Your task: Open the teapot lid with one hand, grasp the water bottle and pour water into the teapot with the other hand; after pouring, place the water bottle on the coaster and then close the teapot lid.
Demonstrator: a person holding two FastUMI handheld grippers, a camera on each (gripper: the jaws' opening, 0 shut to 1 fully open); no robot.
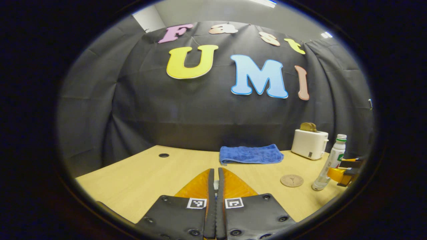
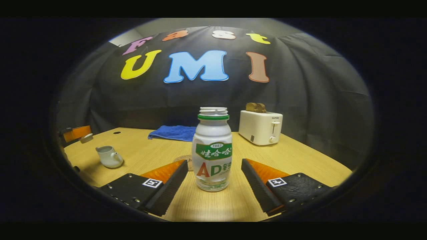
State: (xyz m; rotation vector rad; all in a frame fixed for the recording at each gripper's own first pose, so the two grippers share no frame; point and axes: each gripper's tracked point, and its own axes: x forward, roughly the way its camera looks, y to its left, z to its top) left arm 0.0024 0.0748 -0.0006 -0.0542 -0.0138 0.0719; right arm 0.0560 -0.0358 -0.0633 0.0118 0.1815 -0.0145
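The white water bottle point(image 2: 213, 153) with a green label stands upright on the wooden table point(image 2: 293, 156). My right gripper point(image 2: 213, 171) is open, one finger on each side of the bottle, neither touching it. The round coaster point(image 2: 182, 158) lies just behind the bottle, partly hidden. The small white teapot point(image 2: 108, 156) sits at the far left with its top uncovered. Above it, my left gripper point(image 2: 77, 133) holds the teapot lid point(image 2: 87, 137). In the left gripper view, the left gripper point(image 1: 215, 171) is shut, a pale bit of the lid point(image 1: 216, 184) between its fingers. The bottle point(image 1: 328, 163), coaster point(image 1: 292, 180) and right gripper point(image 1: 347, 170) lie to the right.
A white toaster point(image 2: 261, 127) with bread in its slots stands at the back right of the table. A folded blue towel point(image 2: 173, 132) lies at the back middle. A small round hole point(image 1: 163, 155) sits in the table top at the far left.
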